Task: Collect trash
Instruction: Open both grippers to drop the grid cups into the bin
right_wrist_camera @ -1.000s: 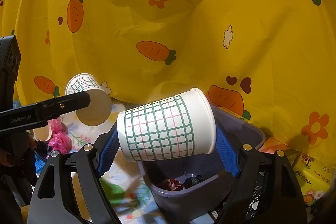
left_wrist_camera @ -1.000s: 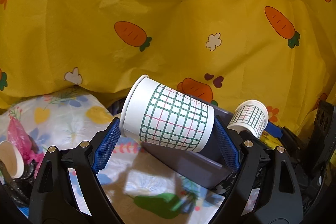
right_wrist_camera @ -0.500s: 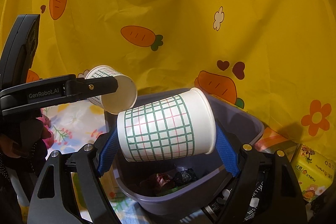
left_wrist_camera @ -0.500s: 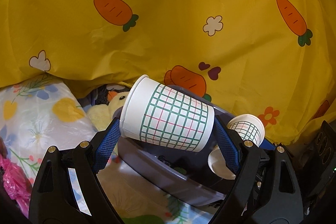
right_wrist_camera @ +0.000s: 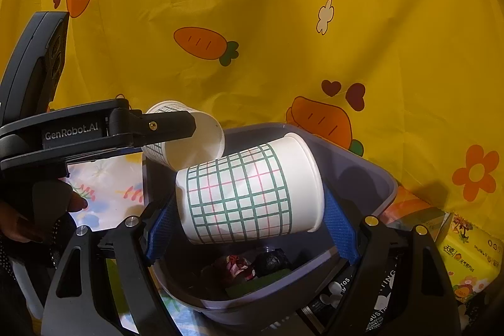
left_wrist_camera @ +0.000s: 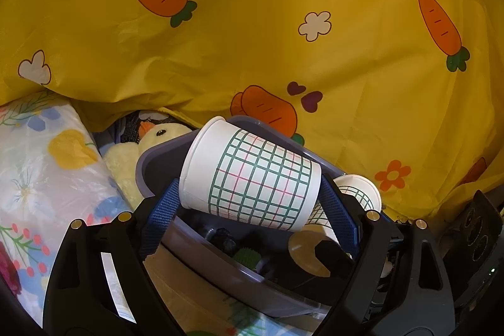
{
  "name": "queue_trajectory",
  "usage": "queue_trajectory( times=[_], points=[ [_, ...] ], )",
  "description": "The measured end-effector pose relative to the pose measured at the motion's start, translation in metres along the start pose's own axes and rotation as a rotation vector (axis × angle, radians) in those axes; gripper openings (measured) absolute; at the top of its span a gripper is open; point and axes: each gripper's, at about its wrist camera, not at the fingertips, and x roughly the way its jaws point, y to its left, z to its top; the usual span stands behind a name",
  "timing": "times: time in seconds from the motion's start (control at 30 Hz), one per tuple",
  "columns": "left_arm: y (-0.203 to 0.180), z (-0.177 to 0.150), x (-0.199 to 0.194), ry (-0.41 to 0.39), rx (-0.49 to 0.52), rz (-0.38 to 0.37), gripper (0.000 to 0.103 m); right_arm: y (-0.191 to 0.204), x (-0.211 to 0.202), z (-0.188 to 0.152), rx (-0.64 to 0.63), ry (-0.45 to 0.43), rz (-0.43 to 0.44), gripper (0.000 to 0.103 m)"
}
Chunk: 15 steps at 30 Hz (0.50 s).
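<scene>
Paper cup [left_wrist_camera: 252, 178], grid-printed, lies sideways clamped between my left claw [left_wrist_camera: 249, 210] pads, above the grey bin [left_wrist_camera: 220, 270]; the other cup [left_wrist_camera: 356, 194] peeks at four o'clock. From the right wrist, my right claw [right_wrist_camera: 249, 225] clamps its own cup [right_wrist_camera: 245, 194] over the bin [right_wrist_camera: 362, 178], the left claw's cup [right_wrist_camera: 192, 134] at ten o'clock.

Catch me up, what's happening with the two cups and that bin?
A person is collecting trash with two grippers. The left hand-held gripper is shut on a checked paper cup lying sideways, and the right hand-held gripper clamps a second checked cup the same way. Both cups hang over the grey-purple bin, which already holds crumpled trash. Neither cup has been dropped yet.
</scene>
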Motion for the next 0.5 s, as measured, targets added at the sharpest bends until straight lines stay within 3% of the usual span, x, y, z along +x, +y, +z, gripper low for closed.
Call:
queue_trajectory(
  times=[0.17,0.5],
  points=[
    [0.003,0.001,-0.011,-0.053,-0.009,0.017,0.092,0.001,0.002,-0.002,-0.008,0.006,-0.011,0.083],
    [0.018,-0.012,-0.059,-0.138,-0.003,0.156,0.094,0.002,-0.018,-0.005,0.028,-0.04,-0.034,0.084]
  ],
)
